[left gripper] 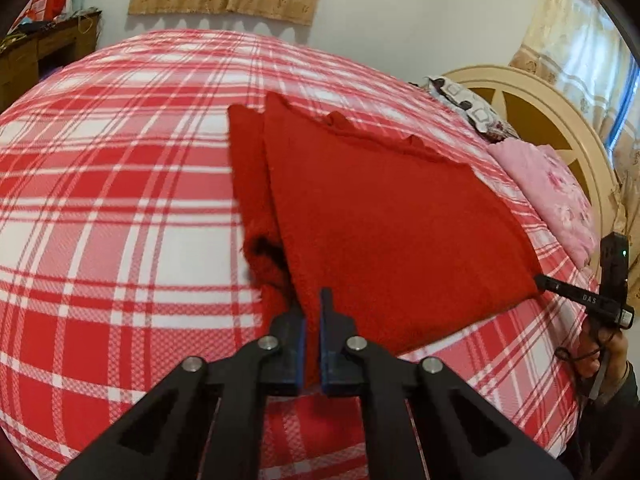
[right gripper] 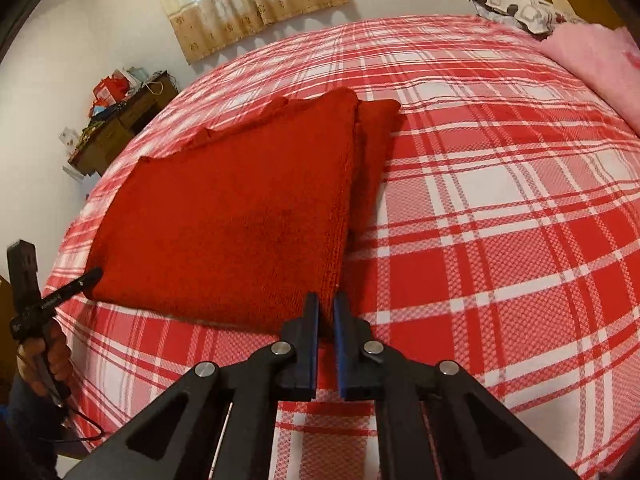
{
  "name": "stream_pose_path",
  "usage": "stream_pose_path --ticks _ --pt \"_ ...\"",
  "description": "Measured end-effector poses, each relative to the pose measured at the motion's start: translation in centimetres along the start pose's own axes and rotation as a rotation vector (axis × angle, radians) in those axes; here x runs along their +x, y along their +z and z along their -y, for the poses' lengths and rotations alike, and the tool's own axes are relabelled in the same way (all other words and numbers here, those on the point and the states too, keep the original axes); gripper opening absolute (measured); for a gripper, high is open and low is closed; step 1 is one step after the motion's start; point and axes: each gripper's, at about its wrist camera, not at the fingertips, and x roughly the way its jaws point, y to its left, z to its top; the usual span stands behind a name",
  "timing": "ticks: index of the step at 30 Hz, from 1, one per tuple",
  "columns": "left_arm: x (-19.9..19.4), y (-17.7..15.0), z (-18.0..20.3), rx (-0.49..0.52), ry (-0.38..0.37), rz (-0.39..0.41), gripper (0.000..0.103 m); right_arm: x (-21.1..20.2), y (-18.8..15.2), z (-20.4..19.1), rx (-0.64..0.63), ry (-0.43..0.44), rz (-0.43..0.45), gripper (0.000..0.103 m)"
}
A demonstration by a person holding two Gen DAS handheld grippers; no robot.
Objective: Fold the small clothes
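Note:
A red knit sweater lies flat on the red-and-white plaid bed sheet, one sleeve folded along its side. My left gripper is shut on the sweater's near corner, with red knit pinched between the blue pads. My right gripper is shut on the other near corner in the same way. Each gripper also shows in the other's view, its tip at the hem's far end: the right gripper and the left gripper, each held by a hand.
A pink floral cloth and a patterned pillow lie by the cream headboard. A cluttered wooden desk stands beyond the bed's far side. Wide plaid sheet surrounds the sweater.

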Motion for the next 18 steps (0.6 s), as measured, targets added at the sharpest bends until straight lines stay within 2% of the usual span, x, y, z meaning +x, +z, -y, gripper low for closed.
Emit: stream_pose_path --ticks 7,14,16,18 --pt "-0.5 -0.7 0.6 0.046 -0.011 0.001 0.005 -0.7 -1.2 -0.3 -0.027 -0.024 0.000 0.006" --pt "-0.8 -0.8 -0.1 0.029 -0.017 -0.007 0.006 -0.9 -0.9 0.1 -0.014 -0.022 -0.001 0.006" --pt "-1.2 -0.8 -0.2 0.027 0.001 -0.006 0.009 -1.6 -0.7 0.0 0.003 -0.038 0.017 0.011" --pt "-2.0 -0.7 -0.1 0.043 -0.010 0.012 0.009 -2.7 -0.4 -0.6 -0.014 -0.110 0.070 0.038"
